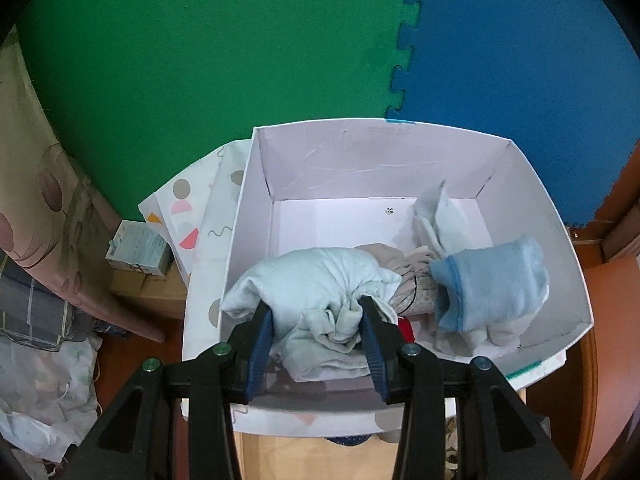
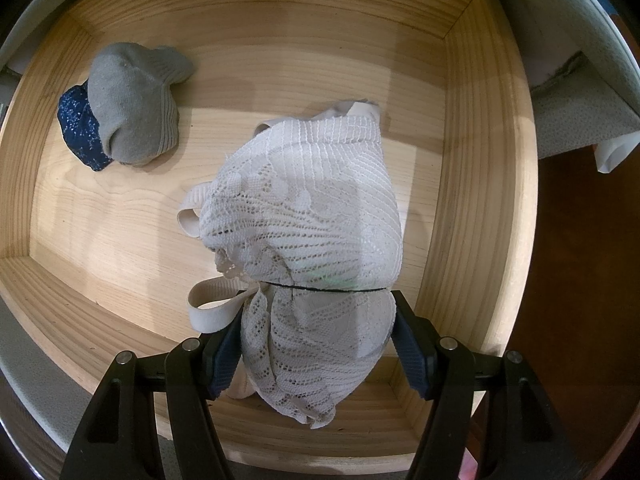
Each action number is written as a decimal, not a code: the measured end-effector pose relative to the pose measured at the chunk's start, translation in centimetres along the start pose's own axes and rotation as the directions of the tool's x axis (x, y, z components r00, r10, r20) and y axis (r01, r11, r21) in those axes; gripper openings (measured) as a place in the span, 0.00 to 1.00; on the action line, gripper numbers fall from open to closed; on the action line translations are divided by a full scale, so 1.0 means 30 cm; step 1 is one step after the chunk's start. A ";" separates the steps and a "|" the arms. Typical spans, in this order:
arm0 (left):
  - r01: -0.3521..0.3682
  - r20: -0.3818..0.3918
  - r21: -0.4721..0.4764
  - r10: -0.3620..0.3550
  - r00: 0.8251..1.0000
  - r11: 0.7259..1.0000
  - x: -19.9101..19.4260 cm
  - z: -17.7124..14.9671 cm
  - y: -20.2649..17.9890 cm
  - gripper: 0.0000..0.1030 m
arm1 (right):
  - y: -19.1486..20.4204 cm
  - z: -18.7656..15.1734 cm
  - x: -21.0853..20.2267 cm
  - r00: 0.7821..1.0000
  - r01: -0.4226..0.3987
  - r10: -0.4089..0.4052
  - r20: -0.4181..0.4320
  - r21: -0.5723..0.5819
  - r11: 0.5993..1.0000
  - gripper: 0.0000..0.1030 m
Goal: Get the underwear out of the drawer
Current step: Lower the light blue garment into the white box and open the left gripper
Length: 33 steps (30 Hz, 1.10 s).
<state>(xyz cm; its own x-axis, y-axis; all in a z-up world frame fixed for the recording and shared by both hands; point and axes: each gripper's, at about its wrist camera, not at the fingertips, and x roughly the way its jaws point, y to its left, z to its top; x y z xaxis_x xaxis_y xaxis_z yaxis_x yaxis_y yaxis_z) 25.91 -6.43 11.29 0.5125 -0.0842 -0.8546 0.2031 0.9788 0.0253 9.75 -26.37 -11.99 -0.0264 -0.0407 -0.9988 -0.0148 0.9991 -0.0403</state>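
In the left wrist view my left gripper point(image 1: 318, 312) is closed on a pale mint-white garment point(image 1: 320, 280) that lies in the near left of a white box point(image 1: 256, 184). A light blue garment point(image 1: 488, 284), a beige piece point(image 1: 404, 268) and a white piece point(image 1: 444, 220) also lie in the box. In the right wrist view my right gripper point(image 2: 316, 332) is shut on a white lace bra point(image 2: 312, 232) and holds it over the floor of a wooden drawer point(image 2: 472, 184). A grey sock bundle point(image 2: 132, 100) and a dark blue piece point(image 2: 80, 128) lie at the drawer's far left.
The white box stands on patterned paper point(image 1: 188, 208) over a wooden surface, beyond it green point(image 1: 200, 60) and blue point(image 1: 520, 60) foam mats. A small carton point(image 1: 138, 250) and crumpled cloth point(image 1: 44, 392) lie to the left. A grey cushioned edge point(image 2: 580, 112) borders the drawer's right.
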 end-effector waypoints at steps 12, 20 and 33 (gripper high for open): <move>-0.014 -0.007 -0.026 0.014 1.000 1.000 -0.004 -0.001 0.004 0.52 | -0.003 -0.004 0.001 1.000 0.000 0.000 0.001 -0.002 1.000 0.62; -0.001 -0.009 0.011 0.001 1.000 1.000 -0.066 -0.011 -0.003 0.54 | -0.003 -0.006 0.003 1.000 0.001 -0.001 0.000 -0.003 1.000 0.62; 0.020 0.061 -0.033 -0.018 0.998 0.999 -0.209 -0.021 0.049 0.58 | -0.006 -0.006 0.007 1.000 0.005 -0.005 -0.002 -0.006 1.000 0.63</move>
<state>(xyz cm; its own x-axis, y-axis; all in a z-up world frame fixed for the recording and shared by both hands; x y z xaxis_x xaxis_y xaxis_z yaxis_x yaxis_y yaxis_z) 22.46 -4.34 16.36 0.5588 -0.1133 -0.8216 0.1859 0.9825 -0.0090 9.57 -26.55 -12.18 -0.0286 -0.0456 -0.9985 -0.0206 0.9988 -0.0450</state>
